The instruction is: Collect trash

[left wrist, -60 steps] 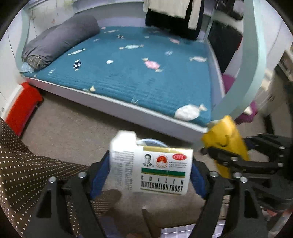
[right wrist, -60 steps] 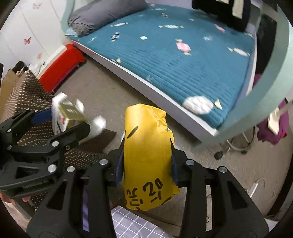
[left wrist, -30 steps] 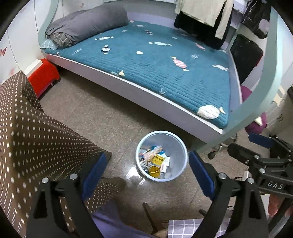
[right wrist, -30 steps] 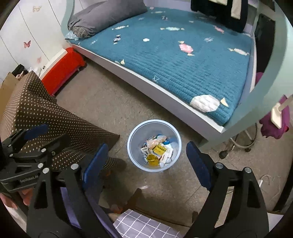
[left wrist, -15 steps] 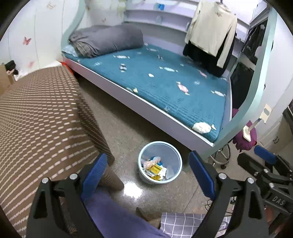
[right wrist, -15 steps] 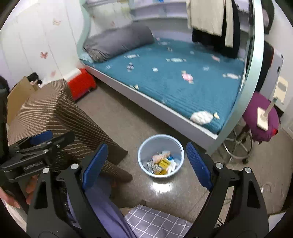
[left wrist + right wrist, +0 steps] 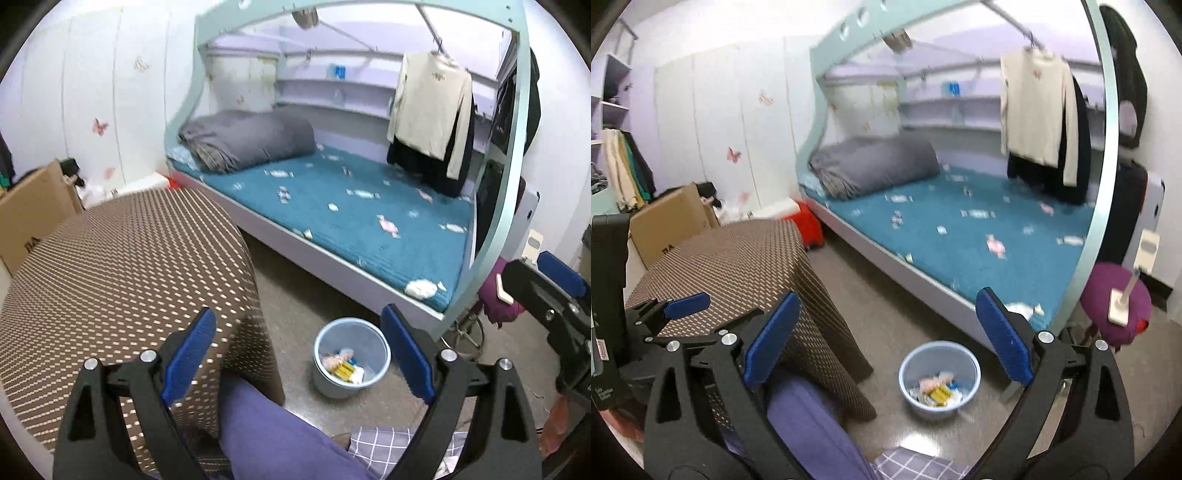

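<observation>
Nearest to the cameras, the left gripper (image 7: 297, 356) stands wide with nothing between its blue pads (image 7: 188, 356); the right gripper (image 7: 886, 343) is also wide, its jaws are opening at this moment, and nothing is between them either. Under both grippers one sees the person's leg (image 7: 280, 439) in purple trousers and a piece of checked cloth (image 7: 916, 463).

A little further, on the floor (image 7: 894, 310), stands the pale blue bin (image 7: 940, 376); the trash (image 7: 936, 391) lies inside it, a yellow wrapper and some white and pink papers, all below the rim. So I judge that the step in hand is to go and find the next piece; to do it well, keep both grippers wide and look over the table first, then lower them only when a piece is clearly between the pads.

The table (image 7: 122, 273), at the left, wears a brown dotted cloth which hangs down to the floor; I see no trash on the part that shows. The floor is grey-brown and a little shiny near the bin.

Beyond is the bed (image 7: 343, 218) with a blue cover printed with candy shapes, which can be mistaken for wrappers; a grey rolled quilt (image 7: 251, 138) lies at its head; clothes (image 7: 430, 110) hang at the right; a cardboard box (image 7: 670, 221) stands by the white wall.
</observation>
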`<state>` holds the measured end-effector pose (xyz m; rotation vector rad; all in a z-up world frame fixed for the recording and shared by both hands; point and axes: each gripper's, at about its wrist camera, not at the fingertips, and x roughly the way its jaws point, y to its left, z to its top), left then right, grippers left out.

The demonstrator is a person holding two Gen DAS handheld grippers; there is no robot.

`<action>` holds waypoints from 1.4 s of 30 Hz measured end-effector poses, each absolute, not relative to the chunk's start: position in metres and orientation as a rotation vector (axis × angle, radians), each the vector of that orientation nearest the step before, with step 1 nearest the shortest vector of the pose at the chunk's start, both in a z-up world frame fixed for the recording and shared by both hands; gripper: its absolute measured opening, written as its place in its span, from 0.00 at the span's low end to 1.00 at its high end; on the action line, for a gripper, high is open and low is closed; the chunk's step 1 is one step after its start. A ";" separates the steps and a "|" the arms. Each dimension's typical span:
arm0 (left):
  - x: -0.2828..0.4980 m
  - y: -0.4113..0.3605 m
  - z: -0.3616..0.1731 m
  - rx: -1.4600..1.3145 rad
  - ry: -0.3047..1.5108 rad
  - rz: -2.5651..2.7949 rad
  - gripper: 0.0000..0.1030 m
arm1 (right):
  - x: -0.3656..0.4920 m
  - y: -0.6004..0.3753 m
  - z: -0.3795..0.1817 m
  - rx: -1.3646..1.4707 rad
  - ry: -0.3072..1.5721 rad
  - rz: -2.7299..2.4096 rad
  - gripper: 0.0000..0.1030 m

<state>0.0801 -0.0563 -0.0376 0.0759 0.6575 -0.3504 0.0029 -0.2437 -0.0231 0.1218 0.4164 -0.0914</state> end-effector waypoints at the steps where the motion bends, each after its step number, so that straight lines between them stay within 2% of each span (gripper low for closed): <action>1: 0.075 -0.055 -0.033 0.074 0.641 -0.344 0.87 | -0.001 -0.241 -0.020 0.113 0.394 -0.086 0.93; 15: 0.019 -0.037 0.018 0.055 0.435 -0.240 0.91 | -0.035 -0.222 0.006 0.047 0.228 -0.039 0.94; 42: 0.000 -0.003 0.026 0.007 0.383 -0.137 0.92 | -0.034 -0.199 0.007 0.032 0.221 0.048 0.94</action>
